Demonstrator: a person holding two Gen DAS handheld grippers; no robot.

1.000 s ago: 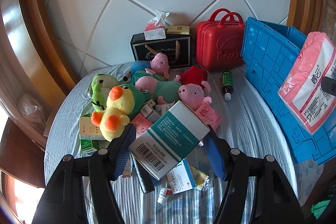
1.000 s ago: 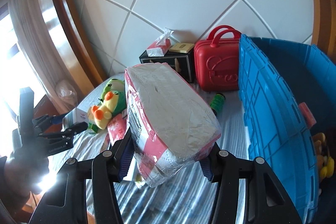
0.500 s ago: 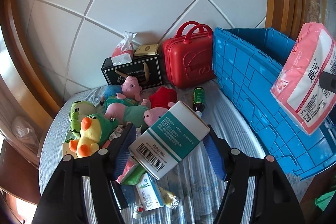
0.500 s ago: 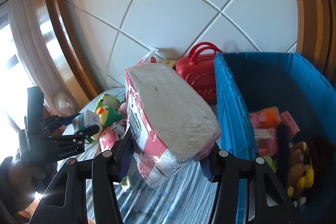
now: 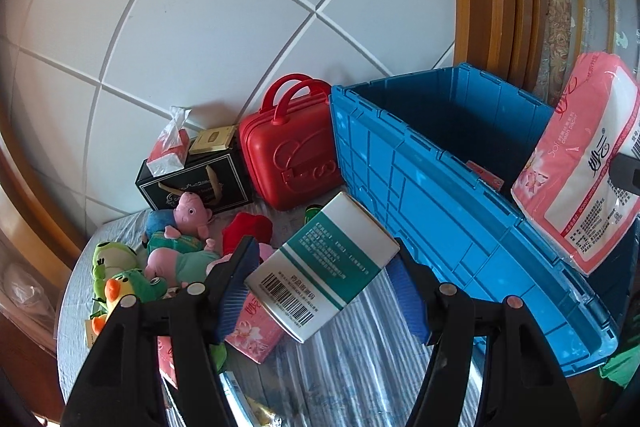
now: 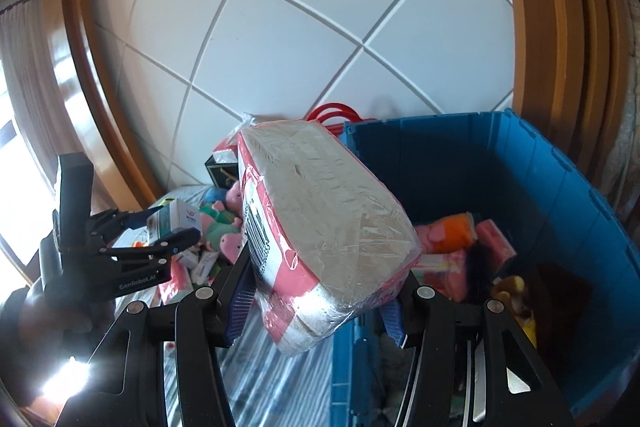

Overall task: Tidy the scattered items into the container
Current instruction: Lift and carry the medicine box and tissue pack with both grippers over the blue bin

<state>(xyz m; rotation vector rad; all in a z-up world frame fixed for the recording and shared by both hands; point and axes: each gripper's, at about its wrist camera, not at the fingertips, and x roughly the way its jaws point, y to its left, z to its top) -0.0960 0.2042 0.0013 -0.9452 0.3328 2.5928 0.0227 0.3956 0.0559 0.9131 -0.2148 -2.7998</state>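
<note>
Both grippers have come closer to the blue crate (image 5: 440, 195), whose inside now shows with soft toys (image 6: 448, 235) in it. Right gripper (image 6: 320, 301) holds the pink tissue pack (image 6: 320, 211) in its jaws, above the near crate wall. Left gripper (image 5: 320, 281) has its jaws closed on the white-green box (image 5: 320, 263), over the bench (image 5: 340, 367), beside the crate.

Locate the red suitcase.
In the left wrist view, the red suitcase stands against the wall, between the black box and the blue crate.
</note>
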